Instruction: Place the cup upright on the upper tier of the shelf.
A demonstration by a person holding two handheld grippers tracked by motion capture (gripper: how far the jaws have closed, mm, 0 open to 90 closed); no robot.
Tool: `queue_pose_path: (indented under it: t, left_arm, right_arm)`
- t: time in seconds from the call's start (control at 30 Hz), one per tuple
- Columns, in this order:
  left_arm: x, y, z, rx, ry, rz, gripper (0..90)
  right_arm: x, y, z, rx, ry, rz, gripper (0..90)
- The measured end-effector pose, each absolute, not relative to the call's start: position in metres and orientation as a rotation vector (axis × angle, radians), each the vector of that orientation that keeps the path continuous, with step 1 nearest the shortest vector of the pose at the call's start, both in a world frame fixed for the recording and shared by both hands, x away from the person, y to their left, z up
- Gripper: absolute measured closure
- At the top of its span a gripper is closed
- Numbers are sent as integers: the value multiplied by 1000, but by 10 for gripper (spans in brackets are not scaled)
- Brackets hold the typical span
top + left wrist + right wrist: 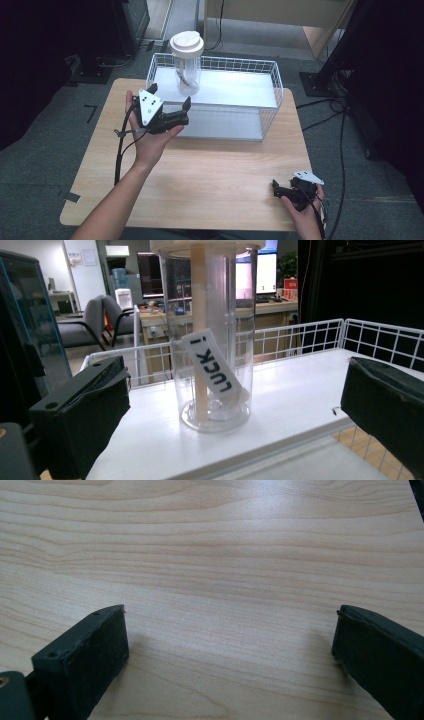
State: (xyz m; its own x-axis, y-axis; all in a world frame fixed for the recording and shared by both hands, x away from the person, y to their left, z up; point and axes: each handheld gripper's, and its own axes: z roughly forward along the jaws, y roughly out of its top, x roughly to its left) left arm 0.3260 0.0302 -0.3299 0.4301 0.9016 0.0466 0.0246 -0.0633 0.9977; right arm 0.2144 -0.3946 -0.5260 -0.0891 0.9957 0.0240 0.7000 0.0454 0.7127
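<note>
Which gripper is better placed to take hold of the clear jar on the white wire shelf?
The left gripper: it is open and faces the clear jar, which stands ahead between its jaws. The right gripper is low at the table's near edge, far from the white wire shelf.

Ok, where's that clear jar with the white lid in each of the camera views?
High view: the clear jar stands top centre, on the white wire rack's upper shelf.
Left gripper view: centre, close ahead between the open jaws, on the same shelf.
Right gripper view: wooden tabletop instead.
Shared landmark: the rack's wire rim.
</note>
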Motion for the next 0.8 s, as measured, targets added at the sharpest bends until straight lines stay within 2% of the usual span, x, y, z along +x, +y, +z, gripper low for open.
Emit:
queue_pose_path:
  t: [0.2, 0.27, 0.8]
  left_arm:
    - [310, 38, -340, 1454, 872, 882, 0]
    - [306, 41, -347, 1439, 901, 836, 0]
    - [273, 56, -400, 1513, 933, 823, 0]
  right_arm:
    - [214, -394, -526, 1702, 1840, 796, 15]
    - [214, -394, -526, 1703, 1840, 797, 15]
    - [214, -394, -526, 1703, 1842, 794, 15]
